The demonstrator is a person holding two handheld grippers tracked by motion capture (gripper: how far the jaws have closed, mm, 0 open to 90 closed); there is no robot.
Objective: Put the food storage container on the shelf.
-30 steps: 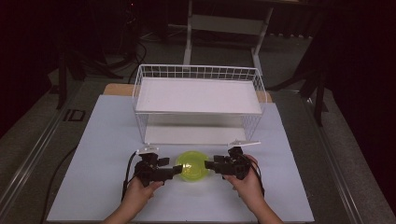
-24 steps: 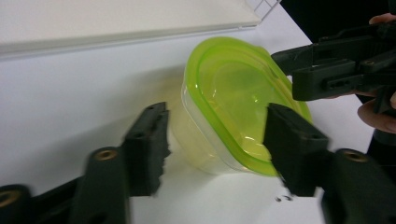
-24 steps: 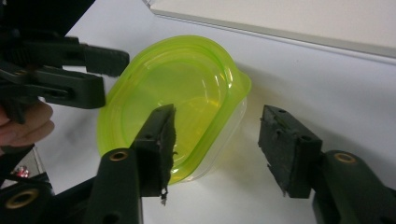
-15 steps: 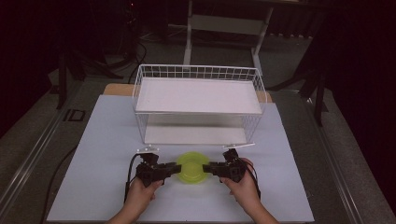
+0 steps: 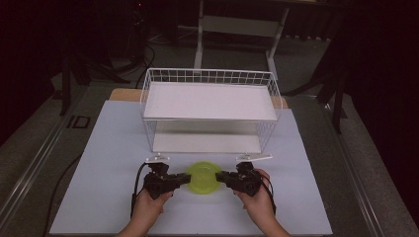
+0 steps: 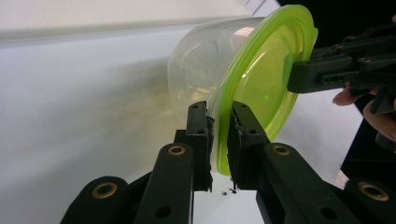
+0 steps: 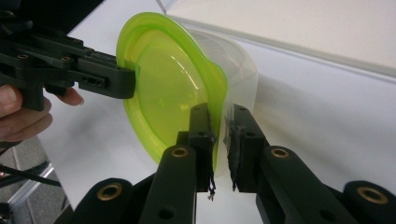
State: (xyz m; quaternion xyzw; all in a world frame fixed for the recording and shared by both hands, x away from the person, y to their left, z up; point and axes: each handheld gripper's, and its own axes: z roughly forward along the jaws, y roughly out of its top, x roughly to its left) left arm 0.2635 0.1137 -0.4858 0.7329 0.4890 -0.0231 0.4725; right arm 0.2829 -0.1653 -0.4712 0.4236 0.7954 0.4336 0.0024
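Observation:
A clear round tub (image 5: 203, 177) with a lime-green lid (image 6: 266, 79) sits near the front of the white mat, between my two grippers. My left gripper (image 6: 219, 116) is shut on the lid's rim at the tub's left side (image 5: 187, 180). My right gripper (image 7: 219, 116) pinches the opposite edge of the lid (image 7: 168, 88), at the tub's right side (image 5: 221, 176). Both pairs of jaws have just been closing, with the lid's rim between them. Each gripper view shows the other gripper's jaw tip on the far rim.
A white wire two-level rack (image 5: 210, 74) stands just behind the tub, its lower shelf open toward me. The white mat (image 5: 99, 148) covers the table. A black cable (image 5: 136, 182) trails from the left gripper. Dark floor and stands lie beyond the table.
Both grippers came inward to the tub, and their jaws went from open to shut on the lid's rim. The tub stayed in place.

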